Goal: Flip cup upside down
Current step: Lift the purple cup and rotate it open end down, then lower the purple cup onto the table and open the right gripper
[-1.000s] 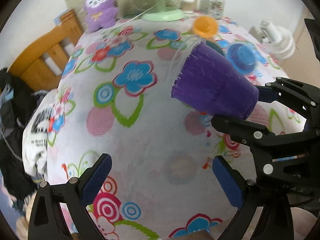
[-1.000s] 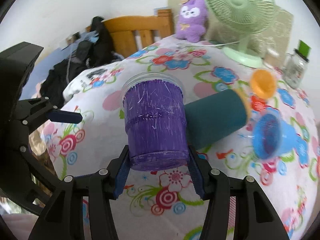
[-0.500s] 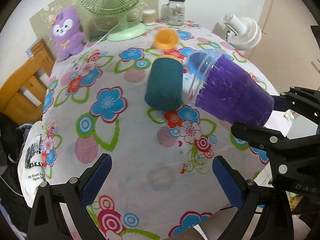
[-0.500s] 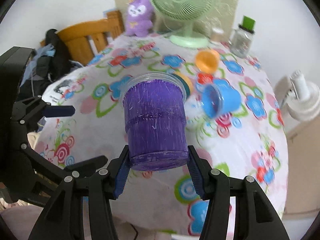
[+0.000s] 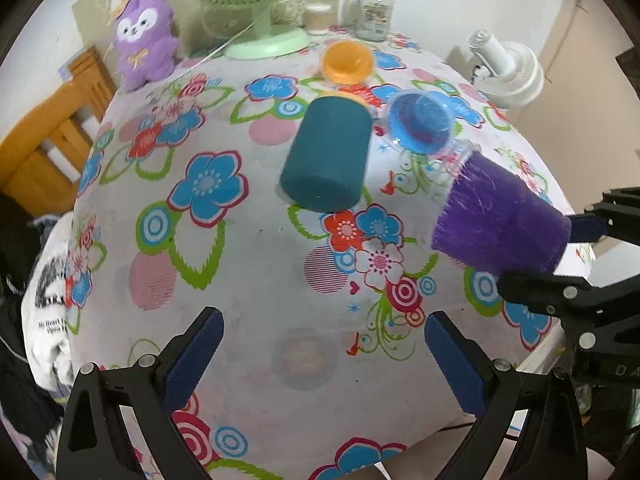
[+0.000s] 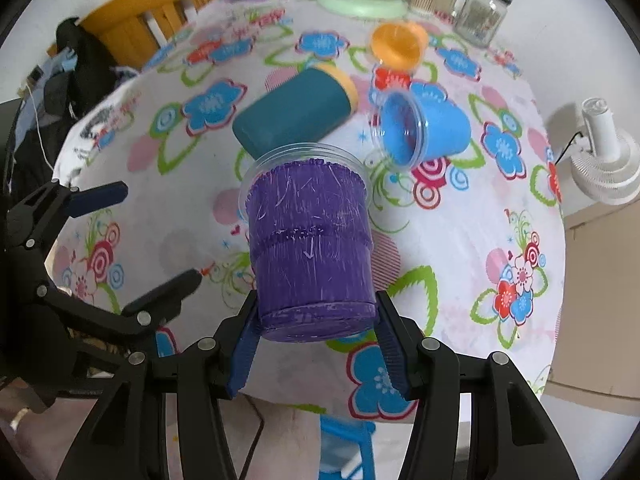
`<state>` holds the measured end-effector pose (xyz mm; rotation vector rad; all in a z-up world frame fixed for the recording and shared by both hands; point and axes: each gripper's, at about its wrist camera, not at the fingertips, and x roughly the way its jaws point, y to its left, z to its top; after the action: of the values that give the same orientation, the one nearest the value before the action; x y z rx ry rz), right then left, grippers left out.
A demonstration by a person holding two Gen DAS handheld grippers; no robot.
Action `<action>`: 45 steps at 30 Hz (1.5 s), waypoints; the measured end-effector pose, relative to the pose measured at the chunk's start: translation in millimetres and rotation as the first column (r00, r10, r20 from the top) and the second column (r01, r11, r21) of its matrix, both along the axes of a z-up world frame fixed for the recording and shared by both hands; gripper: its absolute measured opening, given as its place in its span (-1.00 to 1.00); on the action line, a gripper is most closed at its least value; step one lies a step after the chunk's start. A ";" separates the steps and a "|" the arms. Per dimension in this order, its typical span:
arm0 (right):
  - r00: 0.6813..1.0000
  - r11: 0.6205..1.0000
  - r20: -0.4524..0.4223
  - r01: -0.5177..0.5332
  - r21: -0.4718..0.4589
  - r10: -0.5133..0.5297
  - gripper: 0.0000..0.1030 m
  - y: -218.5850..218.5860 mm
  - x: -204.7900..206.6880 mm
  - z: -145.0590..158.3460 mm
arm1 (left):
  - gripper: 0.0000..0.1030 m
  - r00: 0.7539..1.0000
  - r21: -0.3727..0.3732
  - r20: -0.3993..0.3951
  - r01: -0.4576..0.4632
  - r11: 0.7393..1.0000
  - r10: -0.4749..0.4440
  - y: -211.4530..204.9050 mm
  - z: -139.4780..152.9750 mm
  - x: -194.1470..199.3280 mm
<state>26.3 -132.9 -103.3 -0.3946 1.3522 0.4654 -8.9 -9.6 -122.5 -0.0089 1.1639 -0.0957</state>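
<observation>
The right gripper (image 6: 316, 344) has its jaws clamped on the base end of the purple cup (image 6: 310, 248), one blue pad on each side. The cup is held in the air above the tablecloth (image 6: 460, 248), lying roughly along the fingers with its clear rim pointing away from the gripper toward the middle of the table. From the left wrist view the same cup (image 5: 500, 224) sits over the right edge of the table, tilted with its open end toward the centre, and the right gripper's black fingers (image 5: 560, 292) reach in from that edge.

The left gripper (image 5: 320, 360) hangs over the near edge with its jaws spread wide and nothing between them; only the flowered cloth shows in the gap.

A teal cup (image 5: 326, 156) with a yellow rim lies on its side near the middle of the table. Just beside it, toward the right edge, a blue cup (image 5: 420, 124) also lies on its side, and the purple cup's rim is close to it. An orange cup (image 5: 347, 60) lies further toward the far edge. Along the far edge stand a green fan (image 5: 266, 44), a purple plush toy (image 5: 146, 40) and a glass jar (image 5: 374, 12) with a green lid. A white fan (image 5: 508, 68) stands past the far right corner, off the table
</observation>
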 end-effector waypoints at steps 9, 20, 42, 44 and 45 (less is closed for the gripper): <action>0.982 0.984 -0.162 -0.121 -0.132 0.099 0.12 12.4 15.1 -13.4 | 0.98 0.999 -0.041 -0.024 -0.034 0.999 0.033 -0.3 -10.4 9.4; 0.913 0.912 -0.350 -0.312 -0.266 0.211 0.13 38.1 19.5 -35.8 | 0.97 0.997 -0.075 -0.066 -0.034 0.997 0.029 8.1 -23.0 22.2; 1.000 1.000 -0.013 -0.003 -0.009 0.003 0.65 21.9 22.8 18.2 | 0.98 1.000 -0.054 -0.023 -0.013 0.998 0.012 30.4 15.0 26.8; 1.000 1.000 0.017 0.026 0.017 -0.027 0.65 12.0 20.7 19.5 | 0.98 1.000 -0.042 -0.015 -0.008 0.999 0.007 22.4 20.4 24.8; 0.998 0.999 0.036 0.042 0.025 -0.043 0.65 5.7 20.2 20.1 | 0.97 1.000 -0.038 -0.010 -0.009 0.999 0.009 18.2 23.4 23.5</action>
<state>46.5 -127.2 -83.2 -0.3524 1.3156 0.4374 14.6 8.6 -99.2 -0.0480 1.1713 -0.1099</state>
